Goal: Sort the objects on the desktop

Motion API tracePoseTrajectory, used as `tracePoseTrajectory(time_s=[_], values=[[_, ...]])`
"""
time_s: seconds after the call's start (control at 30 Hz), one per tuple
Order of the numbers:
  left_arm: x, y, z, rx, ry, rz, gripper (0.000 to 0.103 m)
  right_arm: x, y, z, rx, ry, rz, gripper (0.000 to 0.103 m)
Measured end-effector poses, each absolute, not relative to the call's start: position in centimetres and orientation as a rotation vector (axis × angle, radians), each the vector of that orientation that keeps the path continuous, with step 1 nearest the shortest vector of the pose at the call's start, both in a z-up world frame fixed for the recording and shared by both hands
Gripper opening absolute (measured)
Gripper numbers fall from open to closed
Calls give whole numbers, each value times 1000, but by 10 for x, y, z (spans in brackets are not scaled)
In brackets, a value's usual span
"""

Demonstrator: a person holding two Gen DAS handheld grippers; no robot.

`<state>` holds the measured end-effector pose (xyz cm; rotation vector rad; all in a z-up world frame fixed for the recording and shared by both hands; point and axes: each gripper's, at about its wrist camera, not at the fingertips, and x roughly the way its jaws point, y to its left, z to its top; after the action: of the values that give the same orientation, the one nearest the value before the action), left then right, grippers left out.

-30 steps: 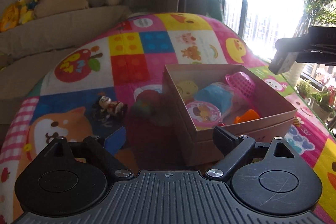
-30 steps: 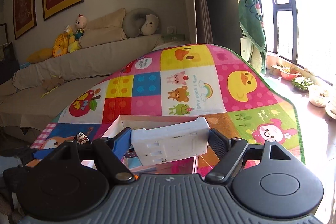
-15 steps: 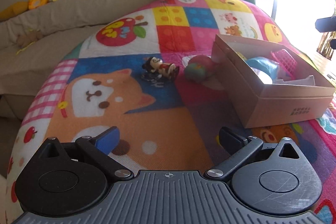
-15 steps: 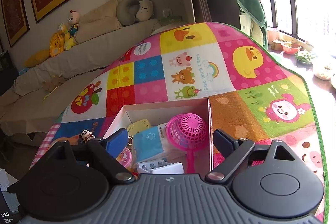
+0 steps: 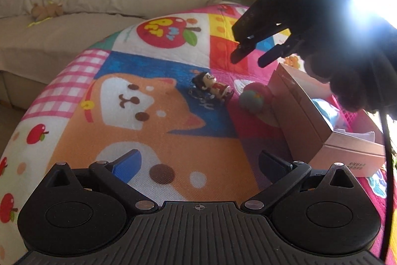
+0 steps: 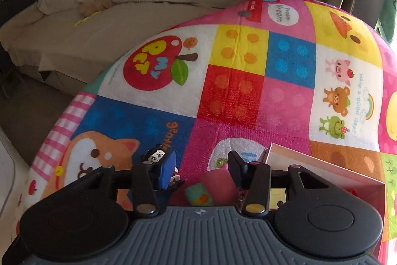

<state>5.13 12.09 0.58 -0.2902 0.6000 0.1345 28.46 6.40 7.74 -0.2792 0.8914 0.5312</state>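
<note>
While the right gripper [image 5: 250, 58] hangs wide open and empty, the little doll [image 5: 212, 87] lies on the mat [image 5: 148, 66] just below it, near the box [image 5: 310, 116].

**Both tools open, right one raised in front of the left**

The left tool [image 5: 198, 163] sits low and level with its jaws spread wide and nothing between them; its left finger carries a blue pad [image 5: 127, 162], its right finger a black one. The right tool [image 5: 255, 56], seen from the left wrist camera, hangs higher and further forward, tilted downward to the left, its two fingers parted with a clear gap between the tips. A dark gloved hand [image 5: 352, 71] wraps its handle at the right edge of that view, with a black cable running down beside it. In its own camera the right tool [image 6: 201, 170] also shows parted, empty jaws.
</note>
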Motion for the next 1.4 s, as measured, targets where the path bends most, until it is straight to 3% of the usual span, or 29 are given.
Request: tracePoseTrajectory(time_s=[0.13,0.2,0.27,0.33,0.37,0.4,0.63,0.7,0.8,0.87,1.23,1.33,1.4], values=[[53,120,4,-284,634,129,103,296,76,59,-186,988,646,51],[52,118,4,-268,641,125,103,288,90,50,-256,975,666,58],[52,116,4,-260,644,120,103,283,102,40,-344,957,654,58],[51,116,4,-264,643,118,103,283,107,33,-365,973,649,52],[51,117,4,-267,643,116,103,285,108,32,-356,999,662,34],[50,117,4,-267,642,116,103,284,108,33,-348,1009,671,29],[51,118,5,-273,641,112,103,238,91,60,-344,1134,878,29],[51,118,4,-273,641,113,103,229,82,76,-339,1137,916,37],[51,119,4,-272,641,114,103,234,74,99,-402,981,775,54],[51,119,5,-272,641,114,103,250,73,98,-457,926,647,54],[50,118,5,-277,640,111,103,296,93,26,-587,1034,461,59],[49,119,6,-286,636,107,103,280,97,29,-619,1004,513,42],[48,121,6,-294,636,105,103,264,93,33,-614,1006,577,41]])
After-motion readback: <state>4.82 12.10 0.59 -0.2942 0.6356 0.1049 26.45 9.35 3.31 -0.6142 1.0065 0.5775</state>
